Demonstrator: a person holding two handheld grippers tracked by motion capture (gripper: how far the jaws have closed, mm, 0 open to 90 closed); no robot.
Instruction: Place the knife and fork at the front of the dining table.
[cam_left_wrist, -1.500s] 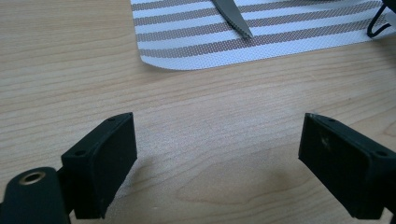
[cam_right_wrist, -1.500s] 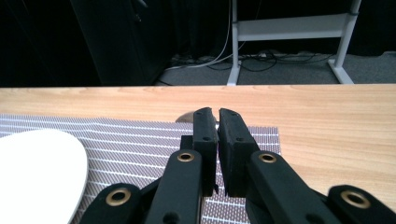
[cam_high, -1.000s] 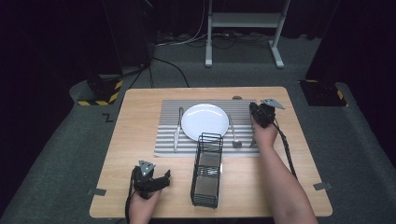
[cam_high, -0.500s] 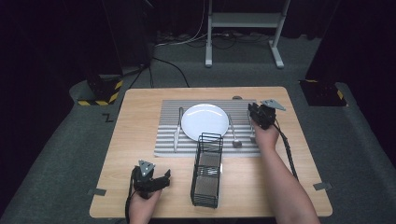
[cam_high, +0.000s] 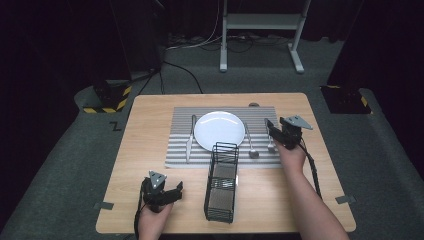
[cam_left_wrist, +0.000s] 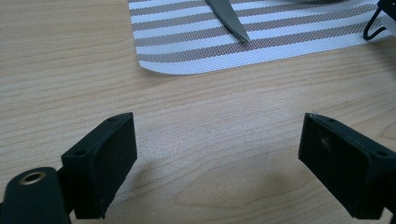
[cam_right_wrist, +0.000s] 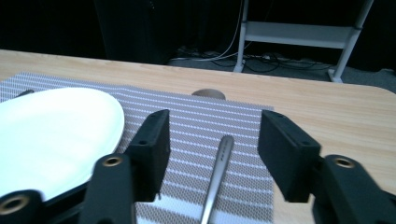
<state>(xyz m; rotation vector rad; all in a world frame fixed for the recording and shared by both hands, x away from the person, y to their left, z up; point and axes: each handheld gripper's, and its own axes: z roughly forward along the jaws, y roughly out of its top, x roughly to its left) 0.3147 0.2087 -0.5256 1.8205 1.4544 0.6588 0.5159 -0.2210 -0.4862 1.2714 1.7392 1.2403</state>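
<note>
Right tool (cam_high: 272, 131): jaws part-open, just been opening, pads clear of the utensil handle (cam_right_wrist: 218, 169) that lies between them on the striped placemat (cam_right_wrist: 233, 121). Handle's long axis runs away from the person, along the mat's right edge; in the high view the utensil (cam_high: 270, 142) lies just right of the spoon (cam_high: 250, 142), which sits beside the white plate (cam_high: 220, 130). Utensil's head end not clear.

Left tool (cam_left_wrist: 217, 163): jaws wide, nothing between them, over bare tabletop (cam_left_wrist: 70, 70) near the front edge, left of the black wire rack (cam_high: 221, 182). Knife (cam_high: 190, 142) lies on the mat left of the plate.
</note>
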